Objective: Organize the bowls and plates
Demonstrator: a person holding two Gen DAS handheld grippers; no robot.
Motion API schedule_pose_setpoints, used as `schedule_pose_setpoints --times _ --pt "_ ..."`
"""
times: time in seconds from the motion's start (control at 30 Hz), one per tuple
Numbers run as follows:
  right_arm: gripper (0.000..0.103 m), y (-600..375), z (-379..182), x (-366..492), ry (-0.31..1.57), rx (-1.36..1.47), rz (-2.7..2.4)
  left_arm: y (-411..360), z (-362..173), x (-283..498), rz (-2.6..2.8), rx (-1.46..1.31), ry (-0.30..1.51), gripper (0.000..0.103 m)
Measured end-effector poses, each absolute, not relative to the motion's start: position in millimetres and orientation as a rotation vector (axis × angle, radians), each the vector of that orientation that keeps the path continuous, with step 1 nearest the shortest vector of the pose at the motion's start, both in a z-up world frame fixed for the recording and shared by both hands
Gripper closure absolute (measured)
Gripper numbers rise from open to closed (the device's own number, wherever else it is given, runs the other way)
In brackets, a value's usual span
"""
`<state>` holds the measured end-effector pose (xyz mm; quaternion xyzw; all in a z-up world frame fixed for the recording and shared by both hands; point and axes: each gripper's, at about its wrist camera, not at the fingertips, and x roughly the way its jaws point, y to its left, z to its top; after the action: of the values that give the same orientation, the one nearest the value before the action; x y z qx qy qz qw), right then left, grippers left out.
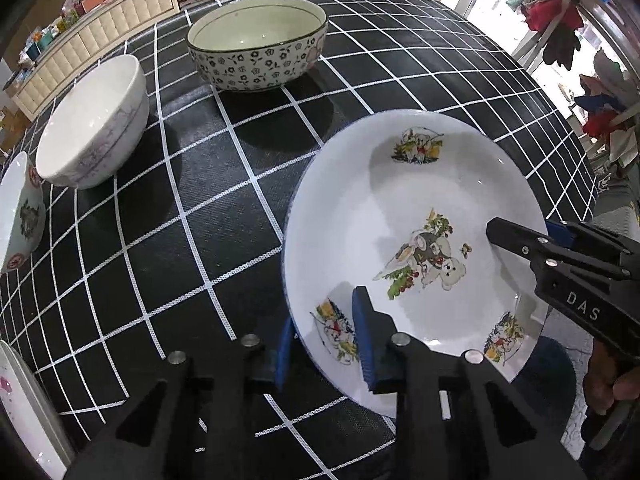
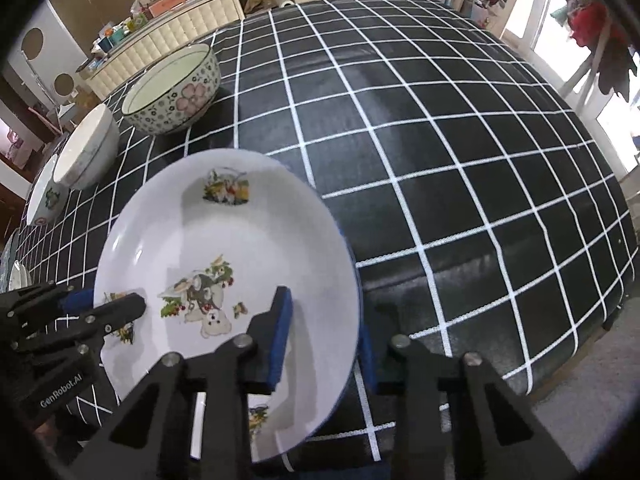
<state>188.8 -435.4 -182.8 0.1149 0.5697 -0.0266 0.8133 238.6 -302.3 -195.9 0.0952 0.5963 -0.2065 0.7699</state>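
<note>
A white plate with bear pictures (image 1: pixel 400 216) (image 2: pixel 240 240) is held above the checked tablecloth. My left gripper (image 1: pixel 324 344) is shut on its near-left rim, one finger inside, one under. My right gripper (image 2: pixel 324 340) is shut on its right rim; it also shows in the left wrist view (image 1: pixel 516 236). A flower-patterned bowl (image 1: pixel 258 42) (image 2: pixel 174 90) stands at the back. A plain white bowl (image 1: pixel 94 120) (image 2: pixel 86 148) and a smaller decorated bowl (image 1: pixel 20 216) (image 2: pixel 46 196) stand to its left.
The table (image 2: pixel 460 140) has a black cloth with white grid lines. Another white plate's rim (image 1: pixel 24 400) shows at the near left edge. A cream sideboard (image 1: pixel 104 28) with clutter stands behind the table. The table's right edge (image 2: pixel 616 308) drops to the floor.
</note>
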Motion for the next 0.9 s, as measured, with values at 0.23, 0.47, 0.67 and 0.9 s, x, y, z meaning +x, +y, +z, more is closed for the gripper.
schedule_pose_setpoints --times 0.23,0.47,0.67,0.9 --pt "0.076 -419 -175 183 1.186 0.208 -0.037 -292 -187 231 -0.419 0.218 1.252 0.078" --pt "0.077 -392 -161 182 1.158 0.179 -0.01 -267 -176 226 -0.392 0.21 1.226 0.079" --pt "0.077 -362 -145 184 1.134 0.149 0.018 -236 -160 219 -0.364 0.188 1.198 0.078" --pt "0.077 -318 -127 186 1.105 0.119 0.074 -196 -141 211 -0.313 0.152 1.168 0.079"
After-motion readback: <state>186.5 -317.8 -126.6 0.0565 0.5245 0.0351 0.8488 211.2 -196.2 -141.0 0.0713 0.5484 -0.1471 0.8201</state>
